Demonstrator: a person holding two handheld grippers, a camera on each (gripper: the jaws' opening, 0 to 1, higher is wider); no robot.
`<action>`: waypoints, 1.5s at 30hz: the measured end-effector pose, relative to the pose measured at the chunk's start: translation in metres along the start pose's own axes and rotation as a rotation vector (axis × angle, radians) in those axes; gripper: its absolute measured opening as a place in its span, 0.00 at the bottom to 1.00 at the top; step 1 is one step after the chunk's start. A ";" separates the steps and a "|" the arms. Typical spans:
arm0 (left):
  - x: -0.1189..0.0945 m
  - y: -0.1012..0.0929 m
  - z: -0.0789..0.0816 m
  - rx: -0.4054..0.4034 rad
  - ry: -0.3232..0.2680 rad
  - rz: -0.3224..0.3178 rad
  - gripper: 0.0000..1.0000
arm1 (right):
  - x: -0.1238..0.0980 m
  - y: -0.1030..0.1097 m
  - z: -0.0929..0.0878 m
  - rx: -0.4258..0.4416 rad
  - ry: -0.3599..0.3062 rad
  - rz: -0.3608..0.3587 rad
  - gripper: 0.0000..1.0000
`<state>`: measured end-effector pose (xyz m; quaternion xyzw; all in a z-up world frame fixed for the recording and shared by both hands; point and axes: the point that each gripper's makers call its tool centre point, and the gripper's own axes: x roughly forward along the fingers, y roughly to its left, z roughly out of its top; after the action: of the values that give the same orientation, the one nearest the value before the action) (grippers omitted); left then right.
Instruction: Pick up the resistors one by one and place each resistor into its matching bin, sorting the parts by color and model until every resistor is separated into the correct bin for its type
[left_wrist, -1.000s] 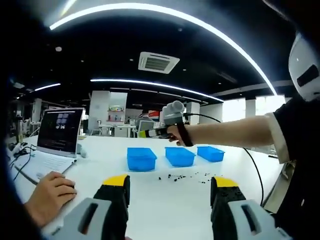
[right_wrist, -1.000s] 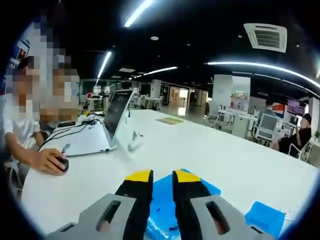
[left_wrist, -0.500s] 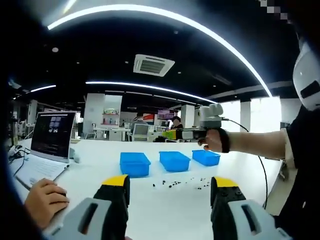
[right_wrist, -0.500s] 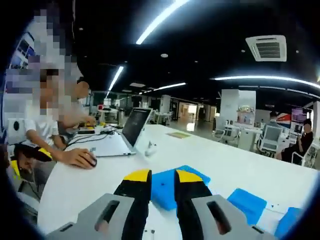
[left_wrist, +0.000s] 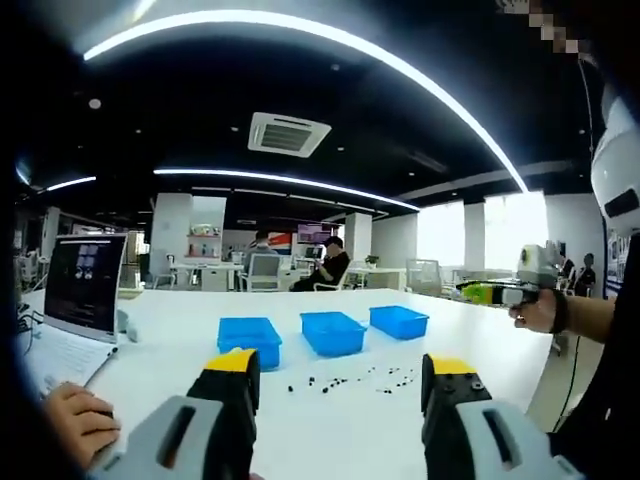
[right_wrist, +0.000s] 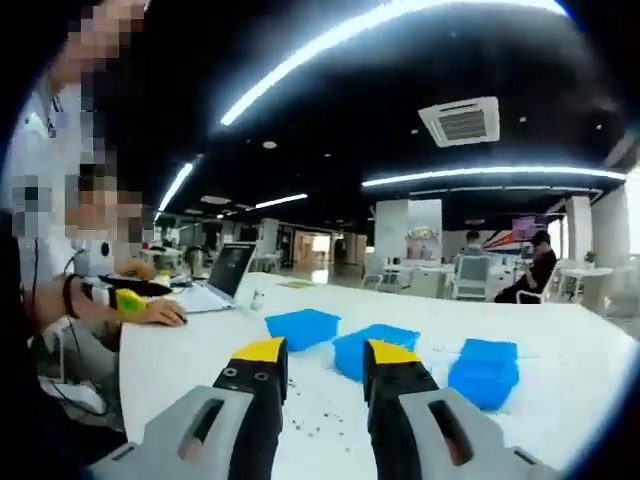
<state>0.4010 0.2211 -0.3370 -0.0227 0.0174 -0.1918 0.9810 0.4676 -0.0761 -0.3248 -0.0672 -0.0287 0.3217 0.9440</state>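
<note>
Three blue bins (left_wrist: 249, 336) (left_wrist: 333, 329) (left_wrist: 398, 320) stand in a row on the white table (left_wrist: 320, 420). Small dark resistors (left_wrist: 350, 379) lie scattered in front of them. My left gripper (left_wrist: 340, 366) hangs low over the near table, open wide, with nothing between its jaws. My right gripper (left_wrist: 487, 292) is held out at the table's right end, well away from the bins. In the right gripper view the right gripper (right_wrist: 325, 352) stands partly open and empty, facing the bins (right_wrist: 303, 326) (right_wrist: 375, 346) (right_wrist: 485, 366). A few specks of resistors (right_wrist: 318, 430) lie below it.
An open laptop (left_wrist: 85, 286) sits at the table's left end, with a person's hand (left_wrist: 65, 425) beside it. In the right gripper view a person sits at the left, and the left gripper (right_wrist: 122, 299) shows there. Office desks, chairs and seated people fill the background.
The right gripper has drawn back from above the bins to the table's right end, and its jaws stand wider apart. The left gripper's view has swung slightly; its jaws stay open.
</note>
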 end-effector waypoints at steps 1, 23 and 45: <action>0.001 -0.001 0.000 0.001 0.001 -0.003 0.66 | -0.011 -0.003 -0.006 -0.005 0.016 -0.018 0.36; -0.001 -0.013 -0.017 -0.001 0.052 -0.050 0.67 | -0.040 0.004 -0.018 0.042 0.098 0.059 0.41; -0.019 -0.005 -0.023 -0.002 0.057 -0.005 0.67 | 0.105 0.090 -0.026 -0.394 0.420 0.804 0.36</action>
<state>0.3804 0.2230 -0.3593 -0.0184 0.0453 -0.1948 0.9796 0.4994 0.0559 -0.3625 -0.3133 0.1302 0.6284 0.7000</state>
